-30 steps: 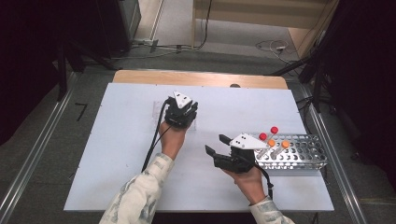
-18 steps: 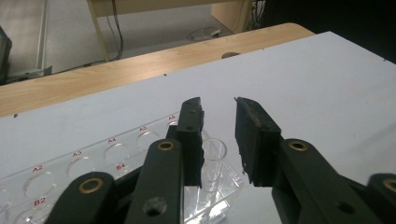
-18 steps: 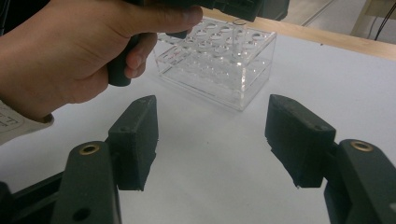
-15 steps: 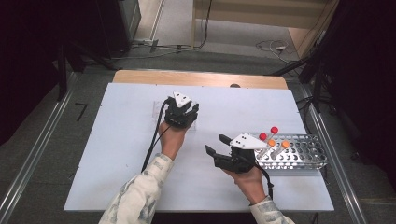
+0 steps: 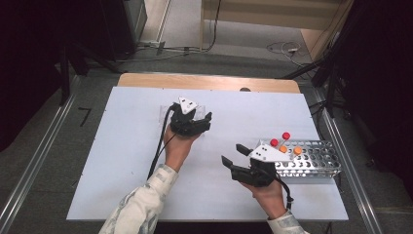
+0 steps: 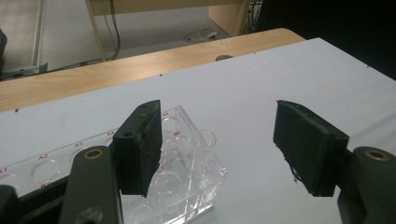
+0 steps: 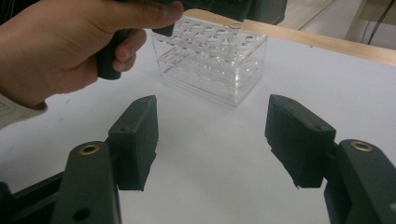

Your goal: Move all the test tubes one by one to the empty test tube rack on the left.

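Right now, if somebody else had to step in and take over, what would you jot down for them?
Left gripper: jaws have just been opening, nothing between them, above the clear plastic rack, where a clear tube stands in a hole.
Right gripper: open, empty, over bare table.
Metal rack beside the right hand holds red- and orange-capped tubes.
Done: apparently one tube dropped into the clear rack.
Left: probably moving the capped tubes across.

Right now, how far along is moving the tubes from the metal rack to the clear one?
Done: one clear tube stands in the clear rack. In hand: nothing; the left gripper has just been opening beside that tube, and the right gripper is open. Left: capped tubes stand in the metal rack.
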Demonstrator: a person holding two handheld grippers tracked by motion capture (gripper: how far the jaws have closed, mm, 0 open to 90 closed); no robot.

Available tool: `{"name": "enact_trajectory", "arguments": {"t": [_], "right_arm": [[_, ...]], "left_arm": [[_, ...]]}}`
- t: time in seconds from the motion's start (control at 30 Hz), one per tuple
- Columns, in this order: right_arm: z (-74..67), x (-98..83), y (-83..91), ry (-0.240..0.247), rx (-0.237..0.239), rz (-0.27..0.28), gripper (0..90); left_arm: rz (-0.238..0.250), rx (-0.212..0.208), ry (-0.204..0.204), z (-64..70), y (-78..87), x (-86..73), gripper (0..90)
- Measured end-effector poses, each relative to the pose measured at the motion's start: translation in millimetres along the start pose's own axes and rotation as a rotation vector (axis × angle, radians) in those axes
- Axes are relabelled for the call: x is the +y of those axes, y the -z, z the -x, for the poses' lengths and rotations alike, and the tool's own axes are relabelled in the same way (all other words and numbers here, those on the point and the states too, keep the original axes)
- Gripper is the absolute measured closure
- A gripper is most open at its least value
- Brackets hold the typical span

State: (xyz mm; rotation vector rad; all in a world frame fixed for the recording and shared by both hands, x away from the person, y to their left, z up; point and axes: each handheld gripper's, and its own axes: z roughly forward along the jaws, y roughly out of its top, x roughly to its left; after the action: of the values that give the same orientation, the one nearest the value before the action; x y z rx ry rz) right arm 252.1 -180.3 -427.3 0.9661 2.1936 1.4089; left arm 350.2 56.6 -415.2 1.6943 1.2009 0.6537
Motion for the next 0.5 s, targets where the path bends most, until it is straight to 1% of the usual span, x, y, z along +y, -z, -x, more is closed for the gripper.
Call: {"name": "enact_trajectory", "arguments": {"t": [0.1, 0.13, 0.3, 0.5], "right_arm": [[2.7, -4.2, 13.8, 0.008, -0.012, 0.006, 33.2], [3.8, -5.5, 18.3, 0.004, -0.017, 0.009, 33.2], [11.8, -10.9, 41.2, -0.01, -0.037, 0.028, 33.3], [19.5, -17.3, 63.4, -0.014, -0.07, 0.041, 33.3]], "left_arm": [[-0.002, 0.001, 0.008, -0.8, 2.2, -0.2, 28.0], [-0.003, 0.007, 0.005, -1.2, 3.1, -0.1, 27.0], [0.006, 0.016, 0.021, -3.9, 6.3, 0.1, 23.3], [0.005, 0.022, 0.016, -5.3, 9.0, -1.0, 20.5]]}}
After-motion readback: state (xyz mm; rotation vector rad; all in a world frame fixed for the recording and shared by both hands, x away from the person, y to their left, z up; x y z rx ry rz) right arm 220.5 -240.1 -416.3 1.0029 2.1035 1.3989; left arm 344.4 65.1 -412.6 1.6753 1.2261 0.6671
